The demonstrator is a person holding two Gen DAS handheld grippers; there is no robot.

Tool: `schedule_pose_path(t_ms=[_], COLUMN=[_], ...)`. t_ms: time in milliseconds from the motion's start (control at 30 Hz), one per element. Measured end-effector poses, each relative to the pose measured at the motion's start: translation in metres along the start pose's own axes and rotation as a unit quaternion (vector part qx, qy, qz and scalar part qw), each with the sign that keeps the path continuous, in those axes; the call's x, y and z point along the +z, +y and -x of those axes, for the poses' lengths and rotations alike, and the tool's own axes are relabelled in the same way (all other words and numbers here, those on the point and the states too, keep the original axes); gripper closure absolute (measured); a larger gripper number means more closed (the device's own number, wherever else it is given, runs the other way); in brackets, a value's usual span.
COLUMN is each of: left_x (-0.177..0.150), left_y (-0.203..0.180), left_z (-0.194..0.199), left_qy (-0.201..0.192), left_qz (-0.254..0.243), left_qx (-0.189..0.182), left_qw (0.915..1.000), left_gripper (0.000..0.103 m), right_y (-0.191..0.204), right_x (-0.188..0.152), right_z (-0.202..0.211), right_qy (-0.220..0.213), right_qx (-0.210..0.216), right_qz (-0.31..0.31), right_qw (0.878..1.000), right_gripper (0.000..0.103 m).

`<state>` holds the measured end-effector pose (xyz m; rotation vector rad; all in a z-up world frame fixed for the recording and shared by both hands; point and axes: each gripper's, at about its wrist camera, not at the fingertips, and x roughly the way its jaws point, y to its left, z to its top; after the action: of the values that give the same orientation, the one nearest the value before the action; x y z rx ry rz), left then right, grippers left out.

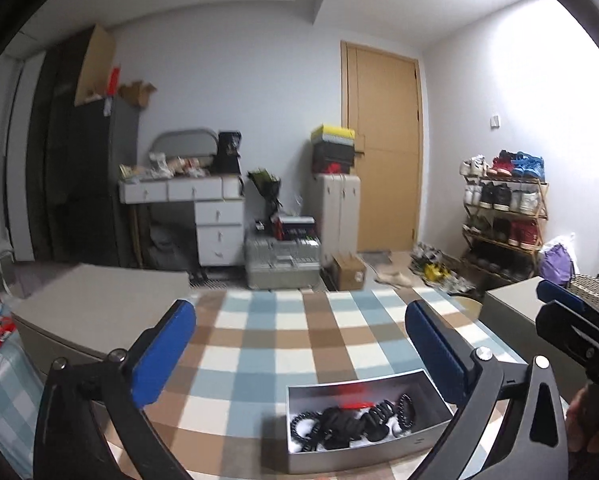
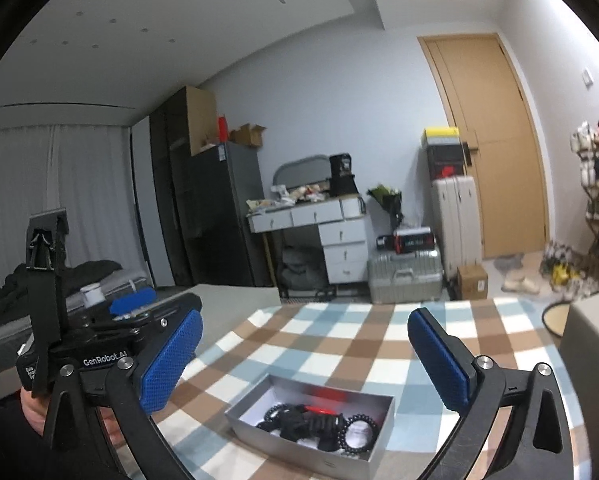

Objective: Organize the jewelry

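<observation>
A silver box (image 1: 363, 456) was seen resting on the checked tablecloth (image 1: 259, 340), with black coiled bands (image 1: 339, 424) and what may have been a red item heaped inside. The left gripper (image 1: 299, 344) and right gripper (image 2: 305, 350) were held above it, both spread wide and empty.
</observation>
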<state>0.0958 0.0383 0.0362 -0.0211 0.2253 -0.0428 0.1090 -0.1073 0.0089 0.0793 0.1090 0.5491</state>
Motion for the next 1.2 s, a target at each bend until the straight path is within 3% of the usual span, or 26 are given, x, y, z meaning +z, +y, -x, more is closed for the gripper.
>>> schedule_pose_path(t_ms=[233,367,767,1033,1200], left_x=[-0.012,-0.028,-0.069,-0.076,-0.077], left_y=[0.007,0.008,0.009,0.006,-0.002], left_z=[0.004,0.001,-0.019,-0.022,-0.023], left_qy=[-0.035,-0.042,0.007,0.034,0.047], left_qz=[0.007,0.004,0.01,0.012,-0.009], left_qx=[0.02,0.036,0.05,0.051,0.046], left_qw=[0.9992,0.9985,0.9987,0.998,0.9978], left_gripper=[0.001,0.001,0.001,0.001,0.001], right_y=[0.011,0.007,-0.015,-0.023,-0.019], right_x=[-0.018,-0.032,-0.085,-0.086,-0.09], right_z=[0.008,0.004,-0.019,-0.024,-0.039], right_qy=[-0.043,-0.043,0.011,0.029,0.067], right_qx=[-0.011,-0.023,-0.071,-0.08,-0.1], right_qz=[0.025,0.028,0.037,0.021,0.032], right_qw=[0.999,0.998,0.997,0.996,0.992], right_gripper=[0.0,0.0,0.0,0.0,0.0])
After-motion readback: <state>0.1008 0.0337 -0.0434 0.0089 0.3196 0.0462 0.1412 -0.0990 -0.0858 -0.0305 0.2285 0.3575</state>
